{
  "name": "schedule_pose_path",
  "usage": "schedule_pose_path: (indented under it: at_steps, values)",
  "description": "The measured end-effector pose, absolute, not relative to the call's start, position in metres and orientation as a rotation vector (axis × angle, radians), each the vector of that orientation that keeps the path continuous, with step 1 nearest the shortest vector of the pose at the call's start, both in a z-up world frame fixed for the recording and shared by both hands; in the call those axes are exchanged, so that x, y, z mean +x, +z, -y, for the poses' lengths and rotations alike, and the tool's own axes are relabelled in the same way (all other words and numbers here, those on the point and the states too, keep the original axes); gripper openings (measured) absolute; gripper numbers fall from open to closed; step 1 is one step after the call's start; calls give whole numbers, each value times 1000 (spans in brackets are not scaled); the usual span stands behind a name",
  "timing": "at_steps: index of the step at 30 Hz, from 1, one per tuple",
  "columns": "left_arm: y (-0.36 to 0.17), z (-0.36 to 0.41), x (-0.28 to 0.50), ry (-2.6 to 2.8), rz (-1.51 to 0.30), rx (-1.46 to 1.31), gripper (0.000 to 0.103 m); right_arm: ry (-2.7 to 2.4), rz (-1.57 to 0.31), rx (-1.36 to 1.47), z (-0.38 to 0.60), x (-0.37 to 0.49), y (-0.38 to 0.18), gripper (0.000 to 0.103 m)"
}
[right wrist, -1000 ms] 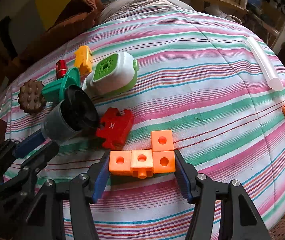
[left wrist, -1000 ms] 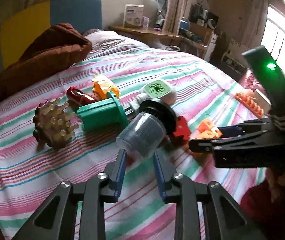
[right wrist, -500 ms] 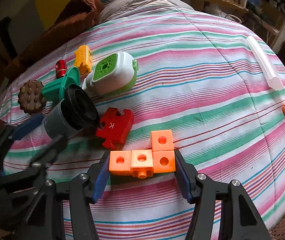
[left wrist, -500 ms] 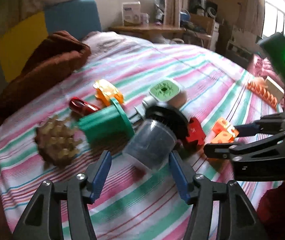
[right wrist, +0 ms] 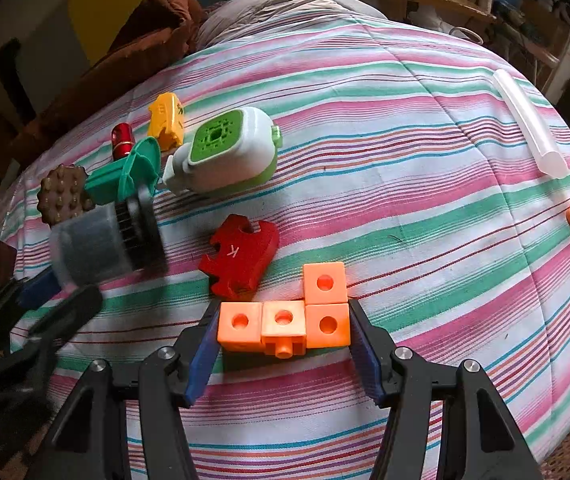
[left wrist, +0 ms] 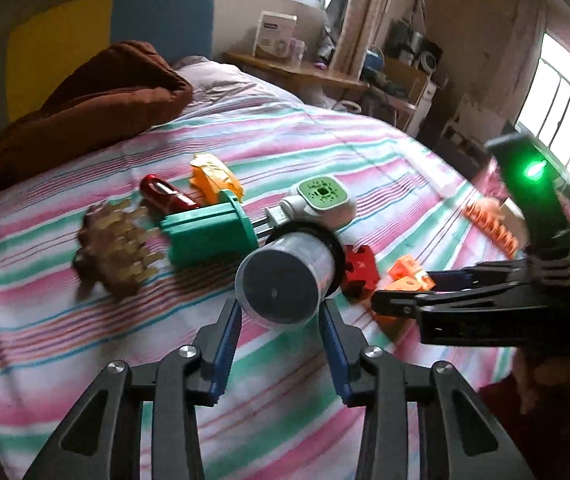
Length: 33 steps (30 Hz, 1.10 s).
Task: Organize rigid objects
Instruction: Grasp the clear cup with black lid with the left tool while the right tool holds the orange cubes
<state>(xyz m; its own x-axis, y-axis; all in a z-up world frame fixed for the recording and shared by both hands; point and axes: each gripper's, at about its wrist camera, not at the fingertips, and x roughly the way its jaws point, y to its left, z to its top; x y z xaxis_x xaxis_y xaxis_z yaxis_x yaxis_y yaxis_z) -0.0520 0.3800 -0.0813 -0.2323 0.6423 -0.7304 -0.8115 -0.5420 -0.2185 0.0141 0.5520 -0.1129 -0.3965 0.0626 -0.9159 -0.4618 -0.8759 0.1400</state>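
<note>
While the left gripper (left wrist: 279, 338) jaws are closing around the grey cup (left wrist: 285, 282), with the cup between them, the right gripper (right wrist: 283, 342) jaws hold the 4 orange blocks (right wrist: 285, 316) on the striped bed (right wrist: 405, 160). Just past them lies a red puzzle piece (right wrist: 241, 256), then a green and white box (right wrist: 225, 156), and farther off a yellow toy (right wrist: 165, 120).
</note>
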Motion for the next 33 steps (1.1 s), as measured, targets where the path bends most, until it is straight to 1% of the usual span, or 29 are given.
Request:
schedule_pose_path:
  at_steps: [2,3,8,9,12,15,21,24,26,33]
  values:
    - [-73,-369,-49,1923,-240,-1001,36,2324,-535,-1501,-551,14,-113,61]
    - [-66,-363,-49,1932,-236,-988,30,2324,-531,-1502,-551,13,-113,61]
    - [-59,-361,-45,1972,-327,-959,31,2321,-510,-1508,-551,15,-112,61]
    - [-61,-362,-42,1989,-356,-956,32,2321,-507,-1508,-551,16,-112,61]
    - [-67,-362,-41,1972,-321,-991,47,2322,-501,-1509,-551,18,-111,61]
    - [-72,-370,-38,1963,-311,-1004,48,2321,-498,-1511,-552,20,-110,61]
    - [-76,-404,-36,2019,-419,-961,48,2319,-508,-1511,-552,24,-108,61]
    - [-82,-414,-44,2014,-400,-991,48,2318,-514,-1512,-554,28,-107,61]
    - [-90,-414,-49,2016,-399,-1016,44,2319,-516,-1511,-554,30,-106,61]
    - [-90,-383,-47,2054,-316,-1011,44,2322,-512,-1507,-552,27,-107,61]
